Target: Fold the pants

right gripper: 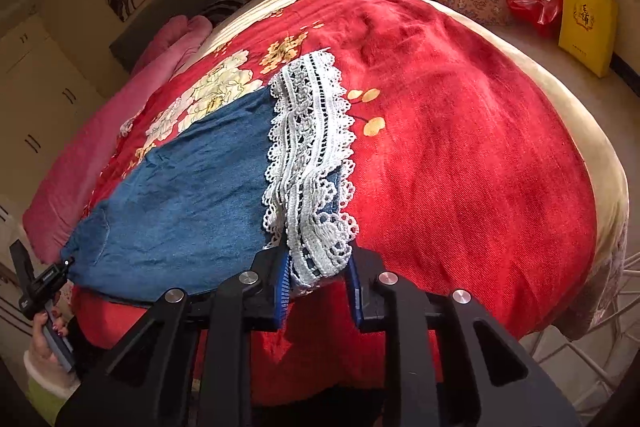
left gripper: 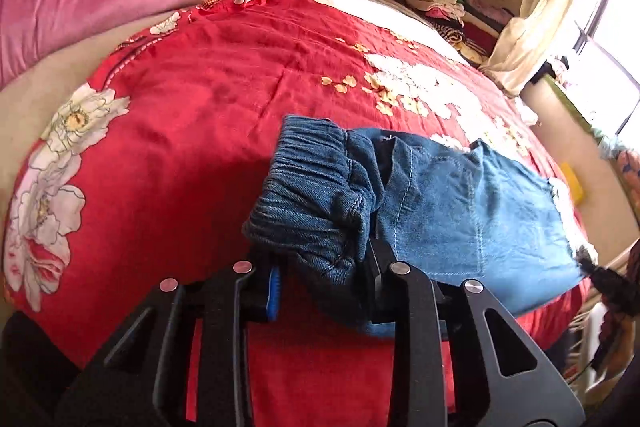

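denim pants stretch along the bed's near edge, left gripper fingers pinching the elastic waistband, right gripper fingers pinching the lace hem.

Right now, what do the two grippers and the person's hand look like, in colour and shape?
Both the left gripper and the right gripper are black, with flat angular arms that have triangular cut-outs and round silver bolts at the joints. Their fingers carry blue ribbed pads. In the right wrist view, the person's left hand has dark red nail polish and a white cuff over a light green sleeve.
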Available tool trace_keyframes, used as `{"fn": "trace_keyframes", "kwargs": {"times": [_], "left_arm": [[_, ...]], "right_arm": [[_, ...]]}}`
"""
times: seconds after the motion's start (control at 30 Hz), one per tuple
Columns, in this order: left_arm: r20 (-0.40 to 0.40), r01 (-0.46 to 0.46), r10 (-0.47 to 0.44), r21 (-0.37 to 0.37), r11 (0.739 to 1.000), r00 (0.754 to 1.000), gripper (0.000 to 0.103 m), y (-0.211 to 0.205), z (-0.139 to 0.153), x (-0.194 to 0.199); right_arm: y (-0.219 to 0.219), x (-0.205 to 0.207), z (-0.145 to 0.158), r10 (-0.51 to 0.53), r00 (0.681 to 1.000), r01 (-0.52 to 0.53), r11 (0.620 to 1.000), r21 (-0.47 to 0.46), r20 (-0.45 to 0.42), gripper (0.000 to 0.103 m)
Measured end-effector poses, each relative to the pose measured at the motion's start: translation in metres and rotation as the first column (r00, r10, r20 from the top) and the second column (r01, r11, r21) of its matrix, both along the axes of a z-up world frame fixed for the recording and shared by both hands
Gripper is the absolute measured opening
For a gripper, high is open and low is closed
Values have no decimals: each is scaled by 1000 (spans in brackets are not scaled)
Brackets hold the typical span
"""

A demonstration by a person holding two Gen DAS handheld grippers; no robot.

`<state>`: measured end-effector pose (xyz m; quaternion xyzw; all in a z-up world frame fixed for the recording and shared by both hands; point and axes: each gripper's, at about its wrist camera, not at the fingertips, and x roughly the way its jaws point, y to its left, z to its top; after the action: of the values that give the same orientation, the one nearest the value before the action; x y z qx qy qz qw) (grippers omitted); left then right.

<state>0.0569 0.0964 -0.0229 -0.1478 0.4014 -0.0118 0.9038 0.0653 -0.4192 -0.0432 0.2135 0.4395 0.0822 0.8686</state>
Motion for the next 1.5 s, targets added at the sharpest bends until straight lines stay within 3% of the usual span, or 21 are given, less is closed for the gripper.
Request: {"fn": "trace_keyframes", "kwargs": {"times": [0.1, 0.17, 0.2, 0.3, 0.43, 0.6, 0.77, 0.9, 1.07, 1.17, 1.23, 1.33, 1.4, 1.5], "left_arm": [[-41, 1, -1, -21, 1000, 999, 23, 2, -22, 7], [-35, -2, 2, -15, 1000, 999, 30, 4, -24, 8], [-41, -15, 15, -10, 1000, 999, 43, 6, -25, 8], [-39, -35, 32, -75, 997, 999, 49, 16, -23, 3], [6, -38, 39, -60, 997, 999, 54, 16, 1, -12], [121, -57, 52, 36, 998, 991, 70, 7, 46, -31], [156, 92, -98, 44, 995, 983, 77, -45, 63, -9], [87, 233, -235, 34, 972, 968, 77, -99, 42, 22], [-79, 245, -240, 74, 967, 968, 77, -112, -16, 42], [-89, 264, -256, 93, 960, 963, 77, -113, -29, 45], [-93, 274, -264, 110, 956, 960, 83, -117, -29, 46], [-103, 277, -266, 116, 954, 959, 84, -123, -16, 43], [-56, 304, -300, 95, 948, 952, 84, -129, 10, 37], [19, 347, -353, 135, 928, 935, 87, -149, 51, 35]], "right_arm": [[0, 2, -15, -10, 1000, 10, 1000, 2, -21, 22], [-1, 2, -16, -16, 1000, 16, 1000, 17, -19, 23], [-3, 2, -15, -19, 1000, 20, 999, 31, -20, 25], [-8, -2, -8, -27, 999, 28, 999, 37, -18, 32], [-13, -19, 17, -73, 997, 75, 997, -37, 38, 45], [-1, -37, 48, -50, 988, 63, 994, -91, 143, 49], [44, -26, 59, 75, 983, -54, 991, -123, 169, 52], [75, -2, 48, 140, 982, -124, 984, -128, 129, 53], [85, 16, 5, 130, 991, -134, 983, -122, -37, 54], [89, 18, -5, 130, 991, -133, 981, -141, -35, 54], [90, 17, -3, 131, 991, -134, 981, -140, -26, 55], [80, 3, 12, 118, 992, -114, 989, -95, 38, 55], [68, -12, 25, 92, 991, -83, 993, -86, 101, 55], [46, -28, 35, 31, 991, -22, 997, -69, 130, 63]]}}
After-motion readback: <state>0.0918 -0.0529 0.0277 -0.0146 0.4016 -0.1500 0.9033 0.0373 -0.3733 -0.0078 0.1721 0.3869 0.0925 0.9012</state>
